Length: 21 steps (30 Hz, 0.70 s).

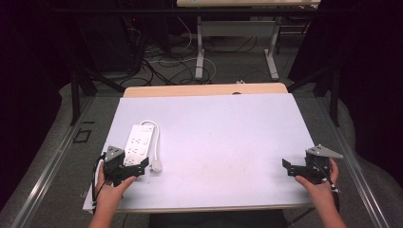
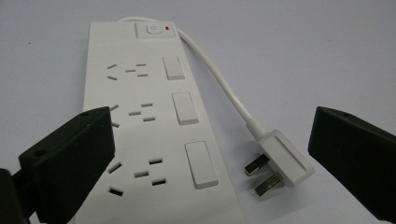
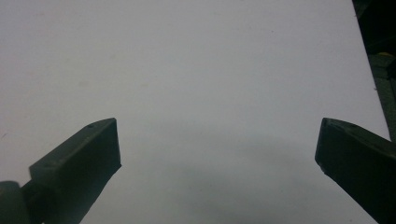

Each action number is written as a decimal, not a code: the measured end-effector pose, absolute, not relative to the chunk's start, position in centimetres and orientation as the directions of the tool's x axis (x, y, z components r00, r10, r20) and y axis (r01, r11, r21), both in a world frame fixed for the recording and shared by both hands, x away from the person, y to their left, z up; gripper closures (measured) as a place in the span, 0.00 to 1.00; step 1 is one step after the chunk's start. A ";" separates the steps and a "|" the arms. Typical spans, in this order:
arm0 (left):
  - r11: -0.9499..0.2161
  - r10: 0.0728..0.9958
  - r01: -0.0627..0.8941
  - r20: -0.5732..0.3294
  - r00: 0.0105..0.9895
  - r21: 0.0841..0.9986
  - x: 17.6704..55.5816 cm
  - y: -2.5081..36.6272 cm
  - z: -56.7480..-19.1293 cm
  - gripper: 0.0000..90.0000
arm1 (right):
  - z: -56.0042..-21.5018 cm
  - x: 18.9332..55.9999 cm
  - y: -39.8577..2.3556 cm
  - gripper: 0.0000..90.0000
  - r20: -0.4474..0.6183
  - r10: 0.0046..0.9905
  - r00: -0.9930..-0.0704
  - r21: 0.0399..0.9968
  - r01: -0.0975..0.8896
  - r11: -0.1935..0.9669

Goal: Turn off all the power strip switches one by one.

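We see a white power strip (image 1: pixel 137 145) lying flat at the left of the pale surface (image 1: pixel 228 133), its plug (image 2: pixel 280 161) beside it. Our left claw (image 1: pixel 134 169) gapes over its near end, gripping nothing. Our right claw (image 1: pixel 290 167), far right, gapes empty.

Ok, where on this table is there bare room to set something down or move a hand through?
Most of the white table is bare: the whole stretch between the power strip with its plug and the right gripper, back to the far edge. It is crowded only at the near left corner, where the left gripper, jaws open, hovers over the strip's near end.
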<state>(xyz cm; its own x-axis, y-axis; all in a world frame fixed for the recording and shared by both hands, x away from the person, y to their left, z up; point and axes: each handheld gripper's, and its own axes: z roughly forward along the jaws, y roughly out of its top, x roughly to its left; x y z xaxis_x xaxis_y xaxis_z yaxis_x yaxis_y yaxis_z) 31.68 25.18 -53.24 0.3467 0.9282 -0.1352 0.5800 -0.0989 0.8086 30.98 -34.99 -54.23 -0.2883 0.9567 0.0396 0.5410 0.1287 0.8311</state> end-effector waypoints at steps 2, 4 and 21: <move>-0.109 0.928 0.575 -0.124 0.351 0.811 31.8 25.1 -53.2 0.00 | -54.1 30.8 -35.0 0.01 0.063 0.949 -0.309 0.819 0.559 0.127; -0.112 0.927 0.575 -0.123 0.353 0.810 31.8 25.0 -53.2 0.00 | -53.8 30.7 -34.9 0.02 0.046 0.943 -0.329 0.820 0.552 0.152; -0.082 0.929 0.587 -0.152 0.338 0.805 31.4 25.4 -51.8 0.01 | -53.6 30.4 -34.6 0.00 0.046 0.923 -0.382 0.790 0.580 0.201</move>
